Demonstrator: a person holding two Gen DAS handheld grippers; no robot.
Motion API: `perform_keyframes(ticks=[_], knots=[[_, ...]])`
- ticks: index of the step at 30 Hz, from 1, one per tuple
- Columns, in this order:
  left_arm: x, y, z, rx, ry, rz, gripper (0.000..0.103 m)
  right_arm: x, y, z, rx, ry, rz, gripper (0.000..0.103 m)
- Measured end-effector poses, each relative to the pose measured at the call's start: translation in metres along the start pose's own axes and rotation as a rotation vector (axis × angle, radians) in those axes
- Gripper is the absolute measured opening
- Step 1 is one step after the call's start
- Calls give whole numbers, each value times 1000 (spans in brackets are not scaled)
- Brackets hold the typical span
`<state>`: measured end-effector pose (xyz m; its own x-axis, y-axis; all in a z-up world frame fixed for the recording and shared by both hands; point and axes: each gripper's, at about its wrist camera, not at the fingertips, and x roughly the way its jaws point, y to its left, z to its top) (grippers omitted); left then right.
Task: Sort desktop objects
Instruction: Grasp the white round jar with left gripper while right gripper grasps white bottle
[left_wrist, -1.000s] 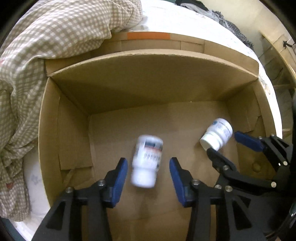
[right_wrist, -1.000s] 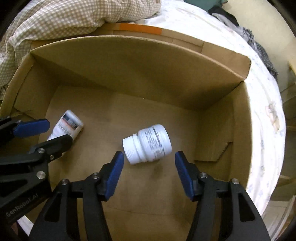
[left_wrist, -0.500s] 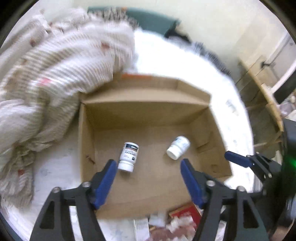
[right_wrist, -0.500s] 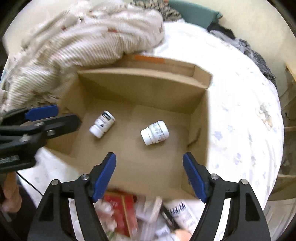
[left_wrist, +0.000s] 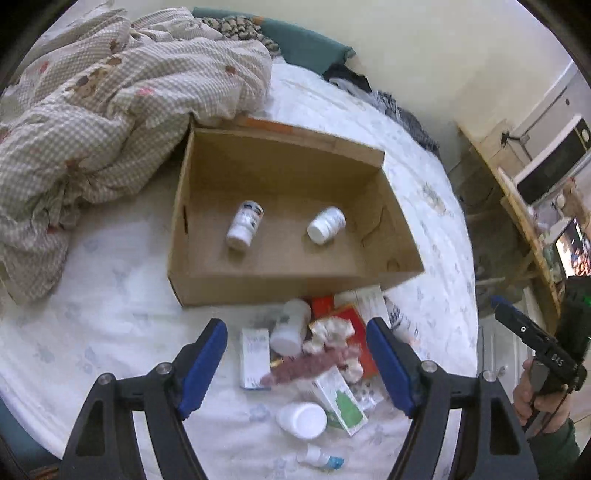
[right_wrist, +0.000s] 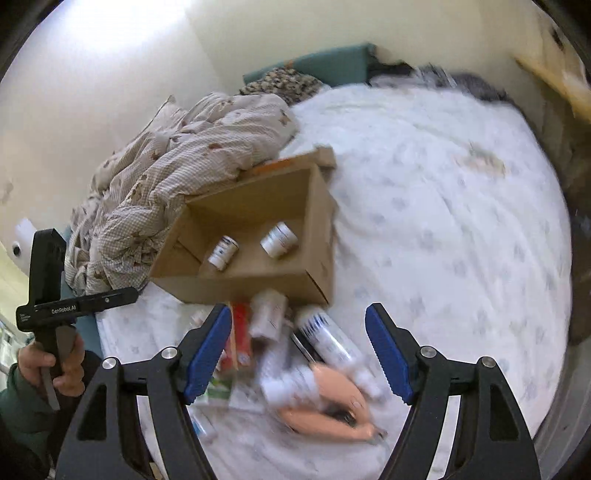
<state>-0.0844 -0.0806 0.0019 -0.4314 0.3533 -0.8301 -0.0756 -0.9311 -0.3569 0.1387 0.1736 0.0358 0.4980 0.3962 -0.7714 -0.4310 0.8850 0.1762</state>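
**Left wrist view: two bottles boxed, a crowded pile left to sort**

We hold both grippers above the bed, clear of everything. Our left gripper (left_wrist: 297, 360) has its fingers spread wide with nothing between them, and our right gripper (right_wrist: 299, 350) is likewise spread and empty. The cardboard box (left_wrist: 258, 288) sits on the bed sheet (left_wrist: 110, 317), and two white bottles lie on their sides on its floor: a labelled bottle (left_wrist: 244, 224) toward the left, a plain bottle (left_wrist: 326, 229) toward the right, well apart from each other.

The remaining pile (left_wrist: 314, 354) lies just in front of the box's near wall. We judge the risk to be there: bottles, small cartons and a crumpled wrapper overlap and touch, so closing on one item may pinch a neighbour or nudge a round bottle into rolling across the soft sheet. The white bottle (left_wrist: 291, 326) lying against the red carton (left_wrist: 352, 314) looks the likeliest to slip, being smooth and round.

Much is hard to read. The right wrist view is smeared by motion, so a pinkish object (right_wrist: 328, 402) near the fingers cannot be identified. Labels are illegible in both views. The box's near wall hides part of its floor, and the checked blanket (left_wrist: 110, 122) covers the bed behind the box.
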Motion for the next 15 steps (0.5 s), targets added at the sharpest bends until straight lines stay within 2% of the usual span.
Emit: perform_keyframes(ticks=[3,7,10,12,15], knots=[[18,-11,-5,56,51,44,78,12,-17,-5,78,40,-26,78],[39,-15,-13,75,148,39,78,18,-4,-3,48,57,-23,78],[60,-20,-27,126,266,64,78,30,9,-7,5,101,0,80],[71,-21,-36,150,330,93,78,43,18,-11,-30,138,-19,81],[76,-23,-44,157,395,61,78,56,21,-18,-74,204,-35,82]])
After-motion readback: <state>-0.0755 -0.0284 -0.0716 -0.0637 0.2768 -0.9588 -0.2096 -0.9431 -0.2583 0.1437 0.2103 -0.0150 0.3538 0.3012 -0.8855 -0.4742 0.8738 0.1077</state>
